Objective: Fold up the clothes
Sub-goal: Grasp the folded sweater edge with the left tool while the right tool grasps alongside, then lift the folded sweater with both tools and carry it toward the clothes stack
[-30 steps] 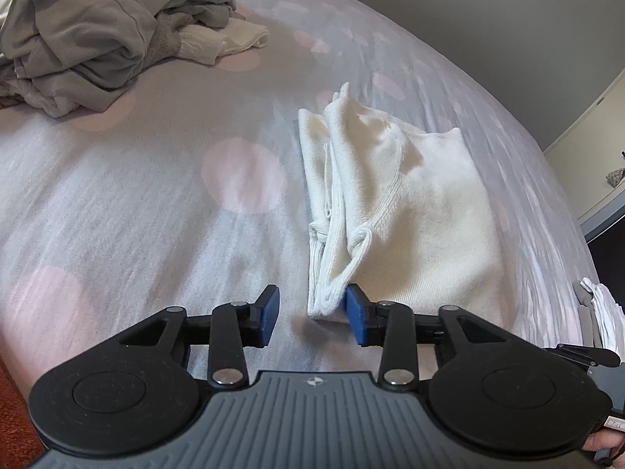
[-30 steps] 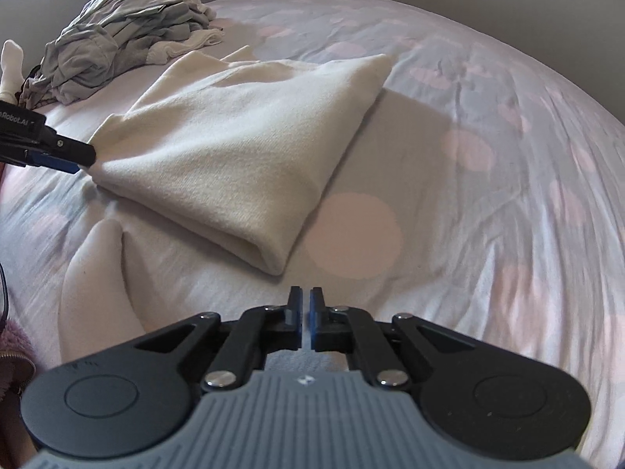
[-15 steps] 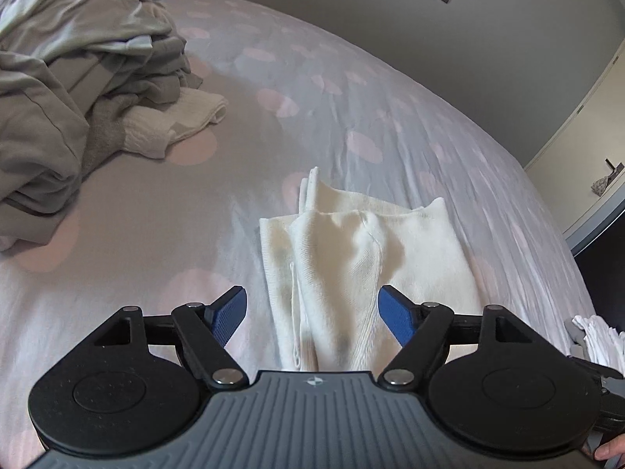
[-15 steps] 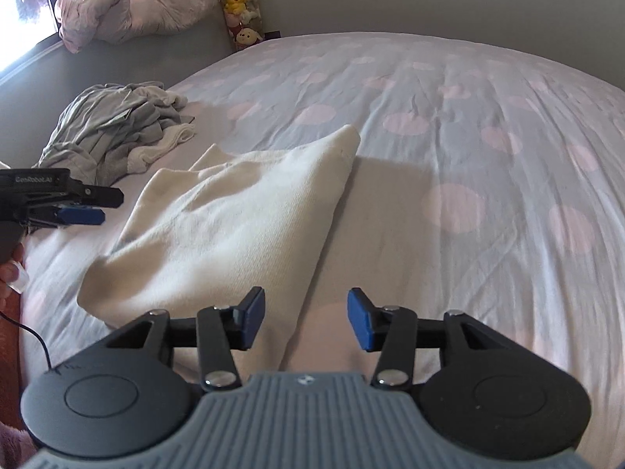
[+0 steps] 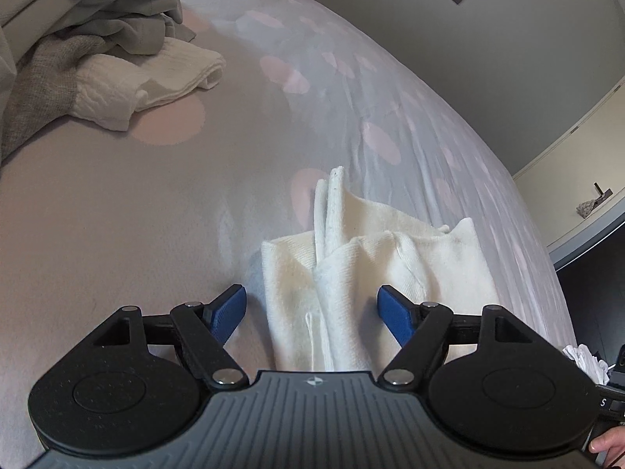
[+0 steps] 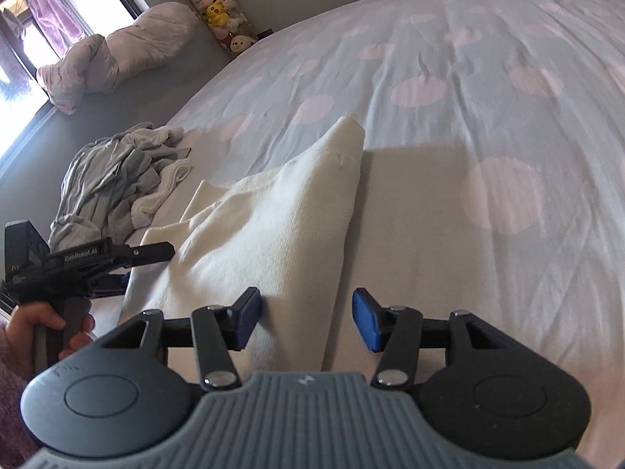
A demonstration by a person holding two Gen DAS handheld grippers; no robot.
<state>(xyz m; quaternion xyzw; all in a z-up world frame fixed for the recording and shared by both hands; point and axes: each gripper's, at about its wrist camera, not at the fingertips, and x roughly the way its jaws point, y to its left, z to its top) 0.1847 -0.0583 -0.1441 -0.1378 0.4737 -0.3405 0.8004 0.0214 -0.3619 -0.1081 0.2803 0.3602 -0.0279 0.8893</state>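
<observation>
Two grippers over one cream garment (image 5: 375,265) on the spotted bedspread (image 5: 156,203), and nothing is pinched. On the left, the left gripper (image 5: 311,310) sits low with its blue pads (image 5: 230,312) spread wide, straddling the near end of the folded cloth. The cloth runs lengthwise away from that camera, a narrow strip at its far end pointing up the bed. Far left, a grey heap of clothes (image 5: 78,19) with a white ribbed piece (image 5: 156,74) lying against it. Moving right, the right gripper (image 6: 306,318) is level, jaws gaping too, the garment's (image 6: 273,234) folded edge between them, its far corner pointing away. A hand (image 6: 35,328) grips the left tool's handle at that view's left edge.
</observation>
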